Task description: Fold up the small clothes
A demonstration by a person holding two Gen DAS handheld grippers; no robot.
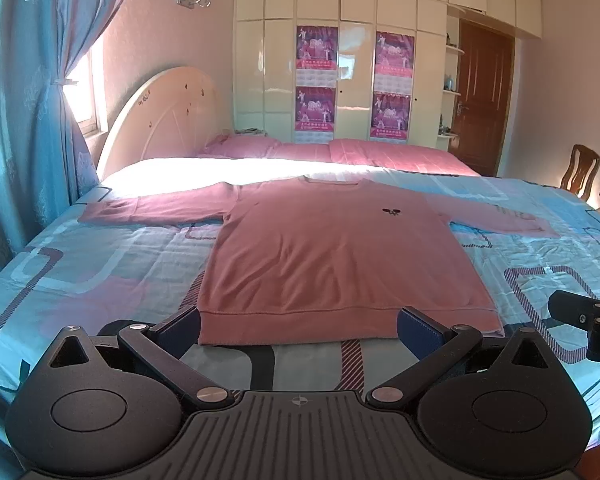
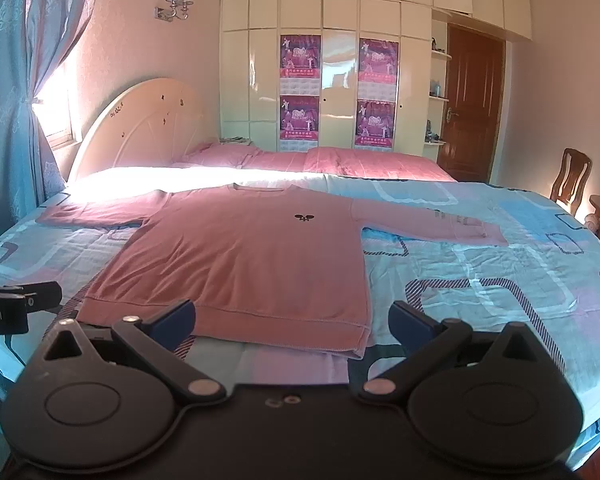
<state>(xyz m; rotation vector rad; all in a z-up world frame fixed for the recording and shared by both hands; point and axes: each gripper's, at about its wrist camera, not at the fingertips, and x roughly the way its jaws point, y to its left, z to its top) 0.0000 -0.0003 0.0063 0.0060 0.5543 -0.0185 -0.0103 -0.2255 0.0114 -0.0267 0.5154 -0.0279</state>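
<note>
A pink long-sleeved sweater (image 1: 332, 252) (image 2: 244, 256) with a small dark chest emblem lies flat and face up on the bed, both sleeves spread sideways, hem nearest me. My left gripper (image 1: 298, 322) is open just short of the hem, its blue pads spanning most of the hem's width and holding nothing. My right gripper (image 2: 292, 318) is open too, hovering before the hem's right corner with nothing between its fingers. The right gripper (image 1: 584, 318) shows at the edge of the left wrist view, and the left gripper (image 2: 16, 300) at the edge of the right wrist view.
The bed (image 1: 100, 264) has a light blue patterned sheet, with pink pillows (image 1: 396, 152) and a rounded headboard (image 1: 160, 112) at the far side. Blue curtains (image 1: 28, 100) hang left. A cream wardrobe (image 1: 356, 60), brown door (image 1: 484, 100) and wooden chair (image 1: 580, 168) stand beyond.
</note>
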